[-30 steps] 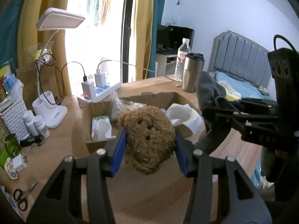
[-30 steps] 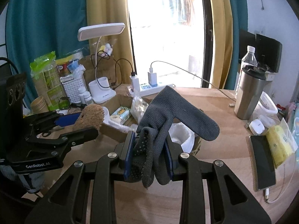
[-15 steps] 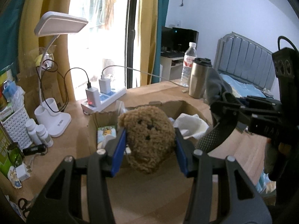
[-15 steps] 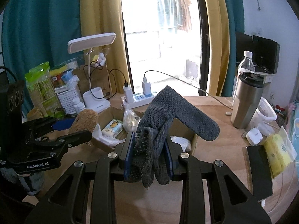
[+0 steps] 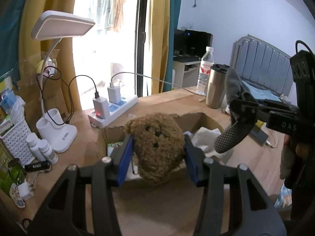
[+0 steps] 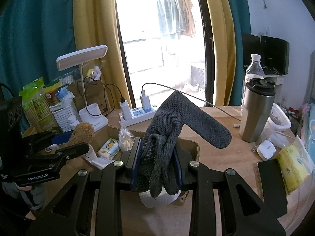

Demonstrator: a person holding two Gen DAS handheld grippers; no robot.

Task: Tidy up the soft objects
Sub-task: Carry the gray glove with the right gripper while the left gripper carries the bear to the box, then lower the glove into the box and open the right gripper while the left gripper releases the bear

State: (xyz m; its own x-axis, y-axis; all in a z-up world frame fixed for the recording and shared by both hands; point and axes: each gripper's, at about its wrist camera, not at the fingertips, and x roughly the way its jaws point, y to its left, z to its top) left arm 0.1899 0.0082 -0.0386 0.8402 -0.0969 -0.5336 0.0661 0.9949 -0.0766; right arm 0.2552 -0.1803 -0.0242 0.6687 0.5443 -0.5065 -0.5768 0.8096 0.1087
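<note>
Wooden desk (image 6: 226, 149), cardboard box (image 5: 195, 119) contents half hidden by plush toy (image 5: 156, 143), grey glove (image 6: 177, 125)

Left gripper (image 5: 157, 151) and right gripper (image 6: 157, 163), each with blue pads clamped on a load, pointed toward 12 o'clock.
</note>
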